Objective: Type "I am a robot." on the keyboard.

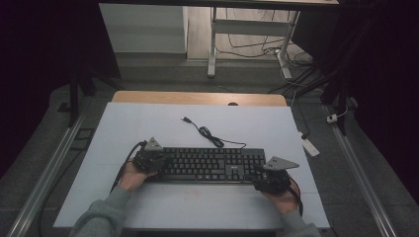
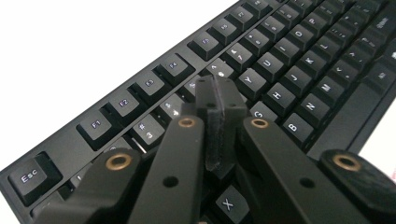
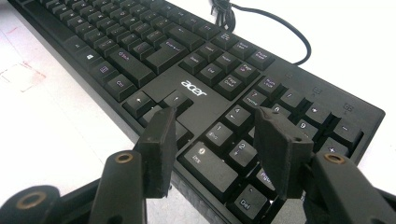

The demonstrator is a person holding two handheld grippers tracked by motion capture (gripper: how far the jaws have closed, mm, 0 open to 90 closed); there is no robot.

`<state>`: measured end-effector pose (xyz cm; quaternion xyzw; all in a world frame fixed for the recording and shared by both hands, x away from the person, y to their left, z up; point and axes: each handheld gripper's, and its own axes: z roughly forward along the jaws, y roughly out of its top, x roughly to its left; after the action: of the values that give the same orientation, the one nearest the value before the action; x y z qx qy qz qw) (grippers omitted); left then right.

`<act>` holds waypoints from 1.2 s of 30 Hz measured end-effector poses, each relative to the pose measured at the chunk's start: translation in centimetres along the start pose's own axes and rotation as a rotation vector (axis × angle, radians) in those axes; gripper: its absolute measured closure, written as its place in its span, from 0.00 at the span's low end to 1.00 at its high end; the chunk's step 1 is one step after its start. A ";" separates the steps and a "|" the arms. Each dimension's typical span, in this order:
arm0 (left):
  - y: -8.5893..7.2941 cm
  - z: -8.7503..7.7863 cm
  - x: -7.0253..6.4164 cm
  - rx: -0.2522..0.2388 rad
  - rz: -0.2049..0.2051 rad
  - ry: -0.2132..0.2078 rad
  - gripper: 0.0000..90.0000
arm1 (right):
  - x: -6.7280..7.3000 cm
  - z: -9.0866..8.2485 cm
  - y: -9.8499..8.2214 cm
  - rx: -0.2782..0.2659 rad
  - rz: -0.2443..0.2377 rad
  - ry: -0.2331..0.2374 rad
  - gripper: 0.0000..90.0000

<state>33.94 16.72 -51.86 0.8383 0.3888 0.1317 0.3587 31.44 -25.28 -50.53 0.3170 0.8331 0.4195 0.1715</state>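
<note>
Left gripper (image 2: 220,100) pads pressed flat together, nothing between them, tips poised over the left letter keys of the keyboard (image 2: 299,70), around the R/T area; touching the keycaps or just above, cannot tell. Right gripper (image 3: 212,135) jaws spread wide, nothing held, hanging over the near right end of the keyboard between arrow keys and numpad; contact with keys not clear. Seen from above: left gripper (image 1: 149,159) at the left end of the black keyboard (image 1: 210,165), right gripper (image 1: 272,178) at its near right corner, a hand behind each, grey sleeves (image 1: 106,210) coming in from the near edge. Keyboard lying flat, lengthwise left to right, on the near half of the white tabletop (image 1: 148,123). Keyboard's cable (image 1: 207,133) trailing loose toward the far side, USB plug (image 1: 186,119) free on the tabletop. Wooden strip (image 1: 197,98) along the far edge of the table.
</note>
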 end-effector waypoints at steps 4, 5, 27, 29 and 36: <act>0.1 0.1 0.0 0.002 -0.002 0.002 0.99 | 0.0 0.0 0.0 -0.001 0.001 0.000 0.55; 0.1 0.2 0.0 0.002 -0.002 0.002 0.99 | 0.0 0.0 0.0 -0.001 0.000 0.000 0.55; 0.0 0.1 -0.1 -0.009 -0.008 0.003 0.99 | 0.0 -0.1 0.0 -0.003 0.001 -0.001 0.55; 0.1 -0.3 -0.1 -0.034 -0.016 0.001 0.95 | 0.0 -0.1 0.0 -0.007 0.003 -0.003 0.55; 0.1 -2.2 -0.2 -0.102 -0.046 -0.017 0.61 | -0.1 -0.3 0.0 -0.005 0.003 -0.003 0.55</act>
<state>32.78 17.65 -50.27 0.8108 0.3978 0.1357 0.4074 31.39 -25.52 -50.33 0.3184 0.8314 0.4213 0.1728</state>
